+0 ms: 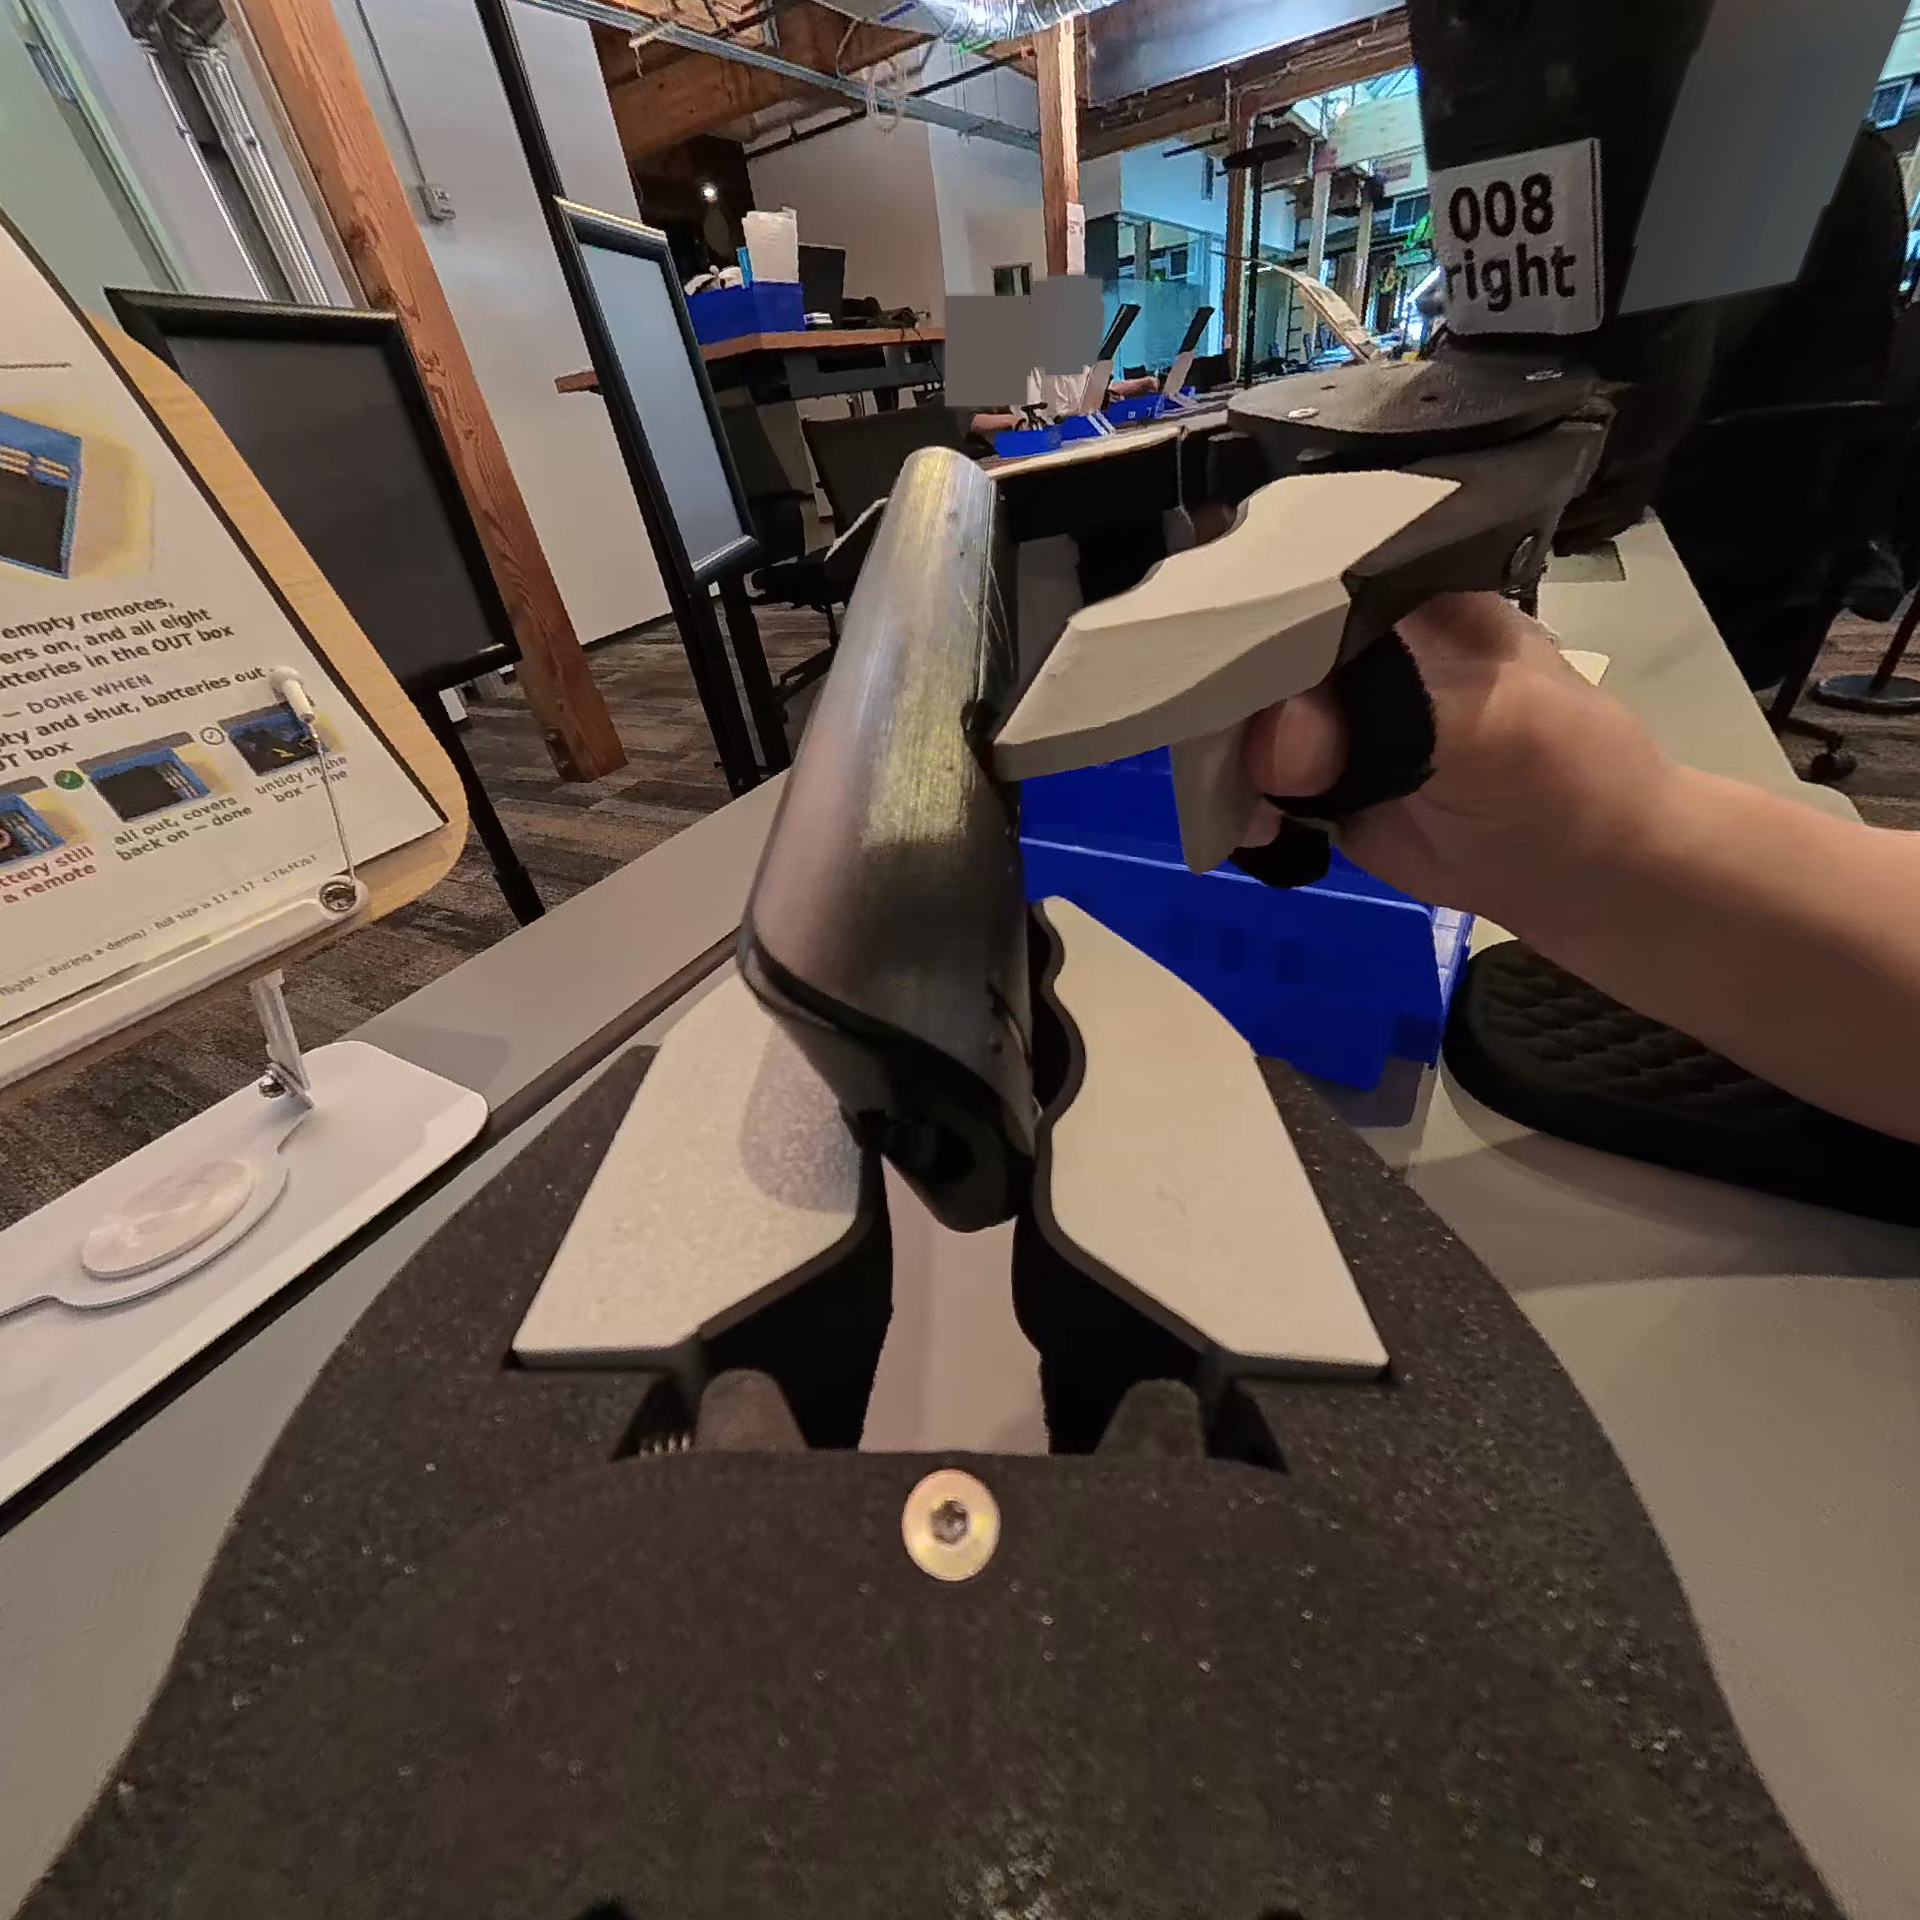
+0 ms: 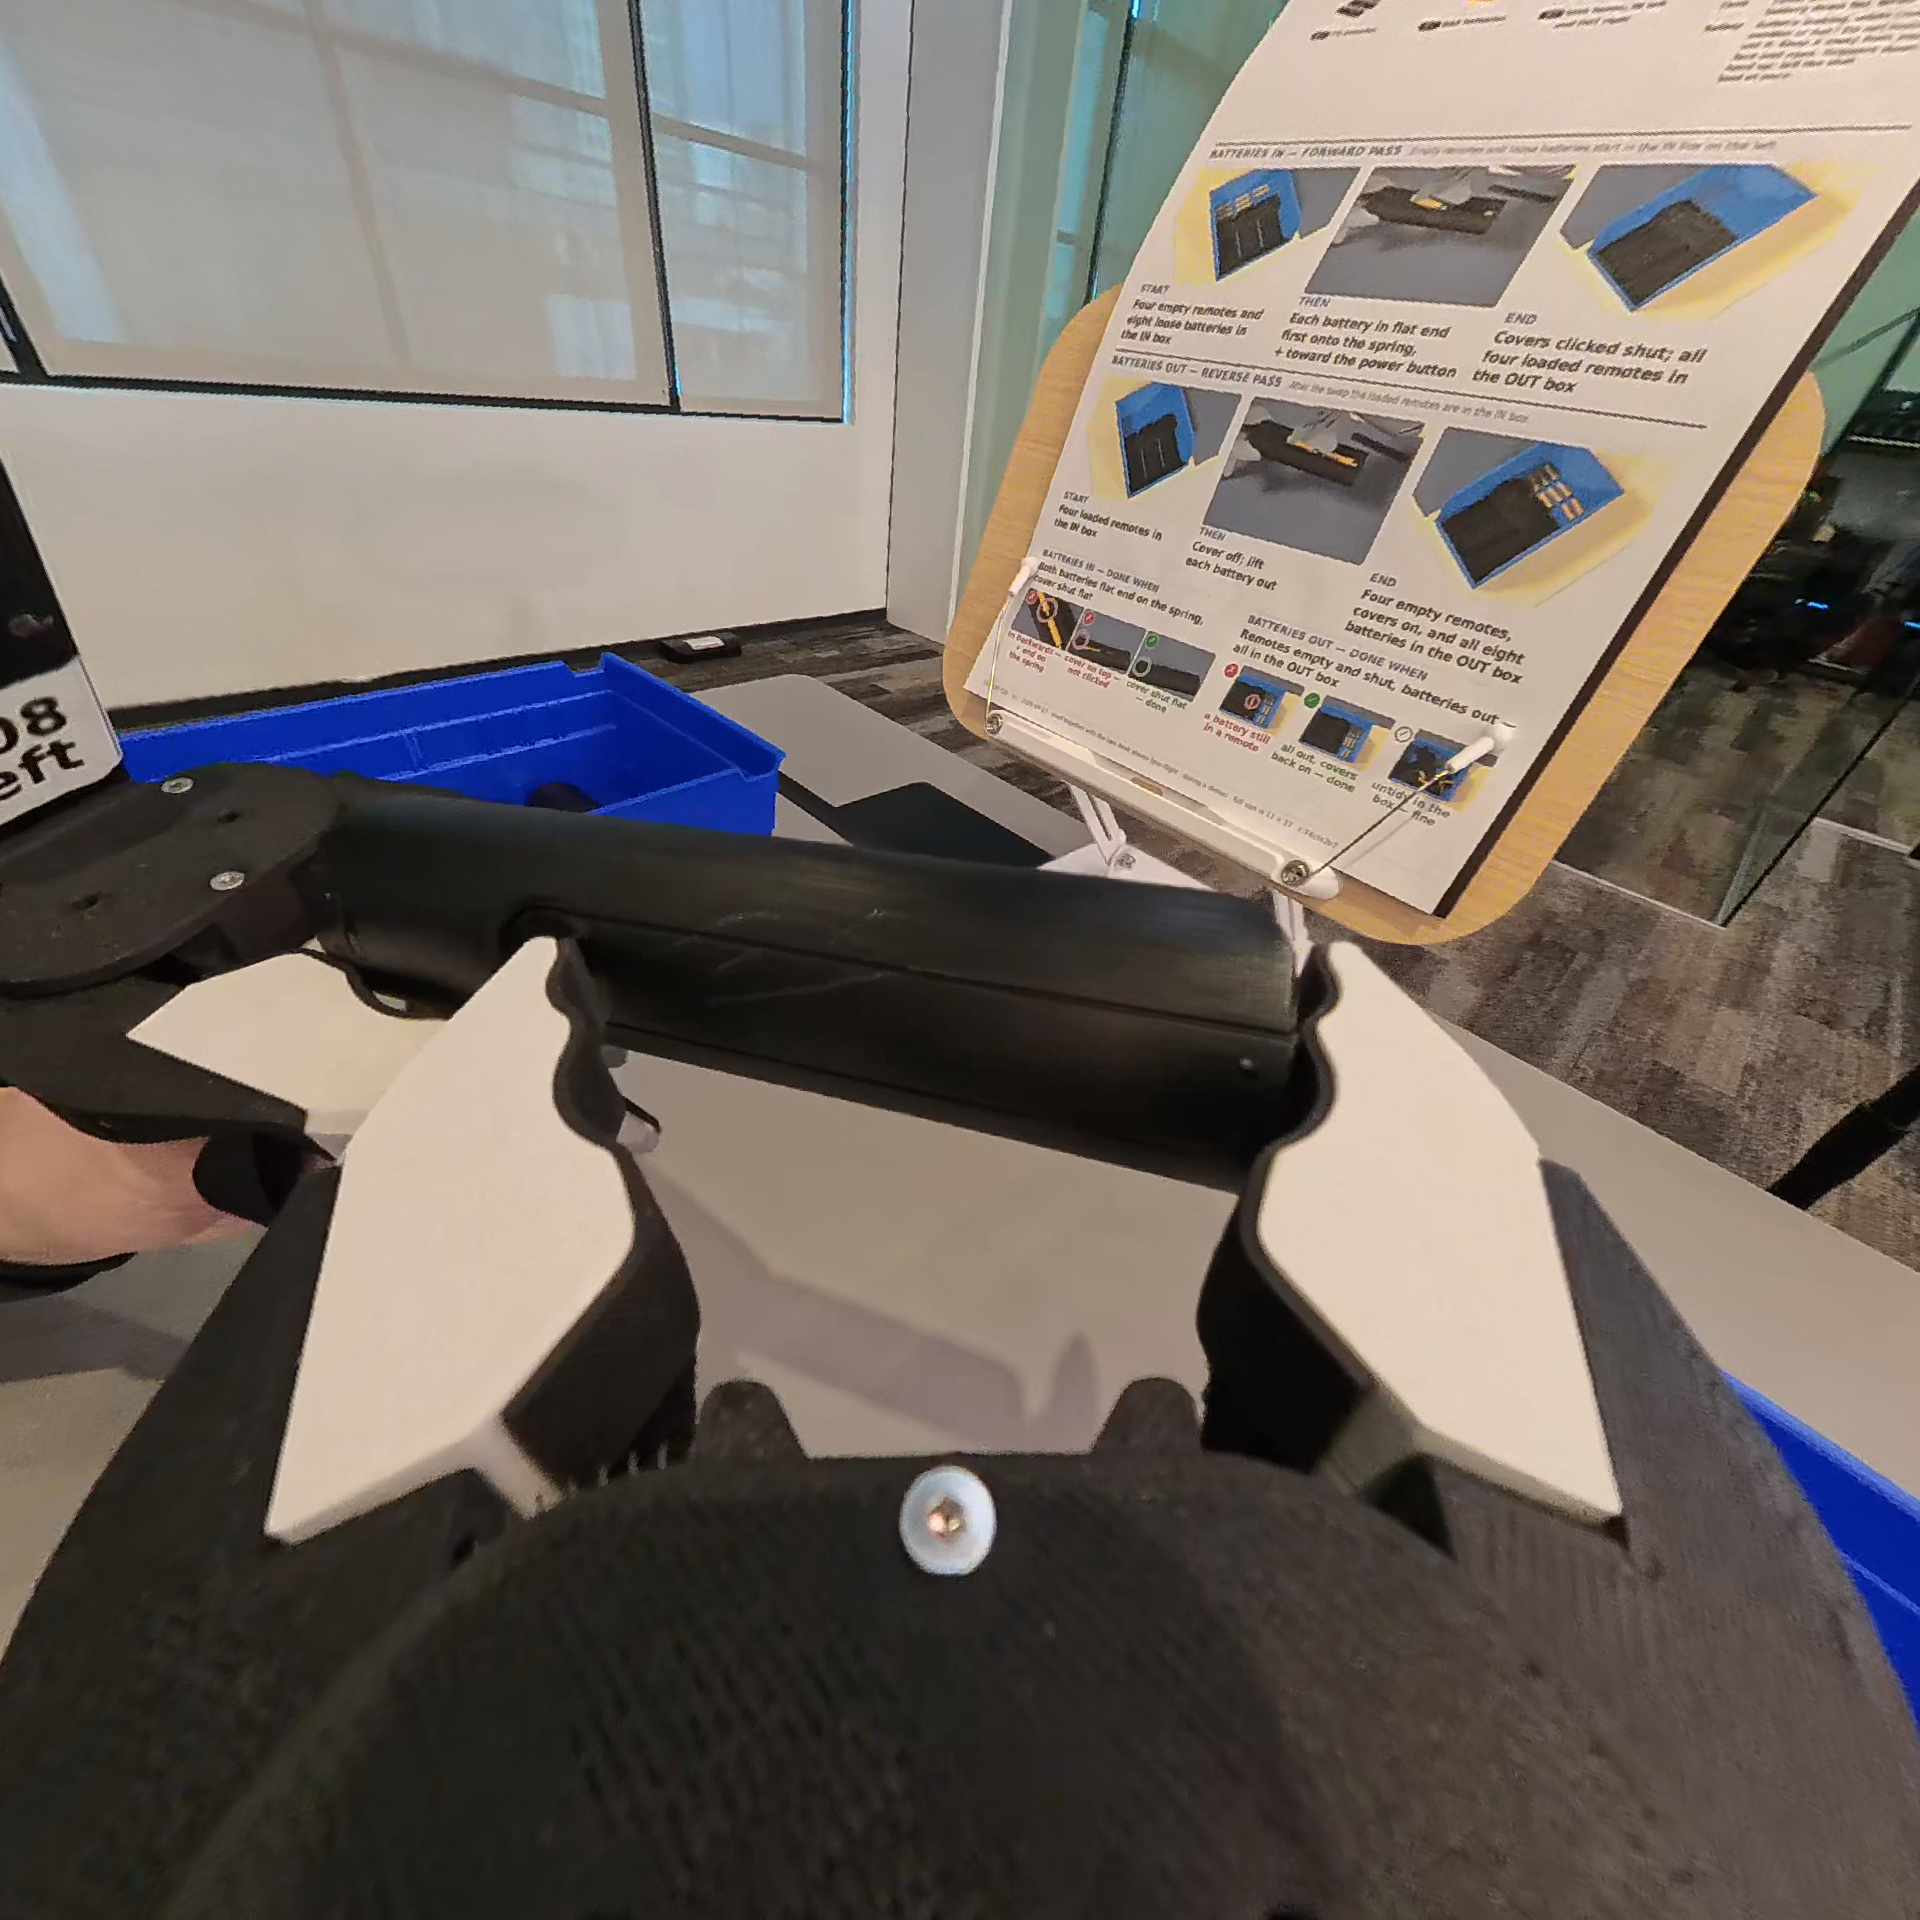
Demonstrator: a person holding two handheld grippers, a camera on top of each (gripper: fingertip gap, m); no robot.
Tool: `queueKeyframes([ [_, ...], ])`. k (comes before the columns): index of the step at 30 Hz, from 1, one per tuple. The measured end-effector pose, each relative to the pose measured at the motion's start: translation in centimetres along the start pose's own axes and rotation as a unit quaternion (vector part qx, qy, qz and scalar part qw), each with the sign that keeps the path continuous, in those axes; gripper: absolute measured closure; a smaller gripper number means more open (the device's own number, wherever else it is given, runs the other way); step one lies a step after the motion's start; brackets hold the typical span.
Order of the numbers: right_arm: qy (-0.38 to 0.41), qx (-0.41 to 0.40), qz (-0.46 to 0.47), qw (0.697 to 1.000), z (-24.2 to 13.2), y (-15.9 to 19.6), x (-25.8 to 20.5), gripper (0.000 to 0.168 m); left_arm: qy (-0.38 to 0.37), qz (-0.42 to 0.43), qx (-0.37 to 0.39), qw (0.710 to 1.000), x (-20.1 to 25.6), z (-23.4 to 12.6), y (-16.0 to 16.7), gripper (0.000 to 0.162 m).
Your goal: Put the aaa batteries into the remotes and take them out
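Observation:
A long black remote (image 1: 894,779) stands tilted in the air over the grey table (image 1: 1662,1403). My left gripper (image 1: 956,1122) is shut on its near end. In the right wrist view the remote (image 2: 883,935) lies crosswise. My right gripper (image 2: 935,997) spans it lengthwise with jaws wide: one fingertip (image 2: 1320,997) presses the remote's far end, the other (image 2: 566,997) sits at a seam partway along. The right gripper's finger (image 1: 1143,644) also shows in the left wrist view, touching the remote's edge. No batteries are visible.
A blue bin (image 1: 1247,966) sits behind the remote, beside a black pad (image 1: 1662,1091). Another blue bin (image 2: 468,727) stands at the table's far left. An instruction board on a white stand (image 2: 1403,468) leans at the table edge.

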State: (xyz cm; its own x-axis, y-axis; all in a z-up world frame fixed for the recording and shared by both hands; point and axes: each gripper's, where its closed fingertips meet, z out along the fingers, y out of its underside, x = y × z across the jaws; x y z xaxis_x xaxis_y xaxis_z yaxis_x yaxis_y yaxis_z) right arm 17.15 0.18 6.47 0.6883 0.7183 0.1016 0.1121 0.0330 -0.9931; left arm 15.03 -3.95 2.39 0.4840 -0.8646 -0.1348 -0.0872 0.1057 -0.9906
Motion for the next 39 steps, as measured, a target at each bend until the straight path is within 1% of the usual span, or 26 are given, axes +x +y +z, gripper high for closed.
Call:
queueKeyframes([
  [5,-0.001,0.001,-0.006,1.0,-0.2,-0.2,0.0,0.046,0.007,-0.006,0.001,1.0,0.1,0.0,-0.1,0.138],
  [23,-0.014,0.0,-0.007,1.0,-0.4,-0.3,0.1,0.048,0.002,0.031,-0.01,0.999,0.1,0.0,-0.1,0.137],
  [37,-0.034,0.0,-0.004,0.999,-0.9,-0.6,0.3,0.054,0.015,0.023,-0.008,1.0,-0.1,-0.2,-0.2,0.136],
  [38,-0.039,0.073,0.02,0.996,-2.5,-2.5,1.1,0.071,0.031,0.002,0.008,0.999,-0.3,-0.7,-0.5,0.138],
  [39,-0.025,0.113,0.03,0.993,-4.0,-3.6,2.5,0.162,0.069,0.005,0.001,0.998,1.3,-0.4,-0.5,0.139],
])
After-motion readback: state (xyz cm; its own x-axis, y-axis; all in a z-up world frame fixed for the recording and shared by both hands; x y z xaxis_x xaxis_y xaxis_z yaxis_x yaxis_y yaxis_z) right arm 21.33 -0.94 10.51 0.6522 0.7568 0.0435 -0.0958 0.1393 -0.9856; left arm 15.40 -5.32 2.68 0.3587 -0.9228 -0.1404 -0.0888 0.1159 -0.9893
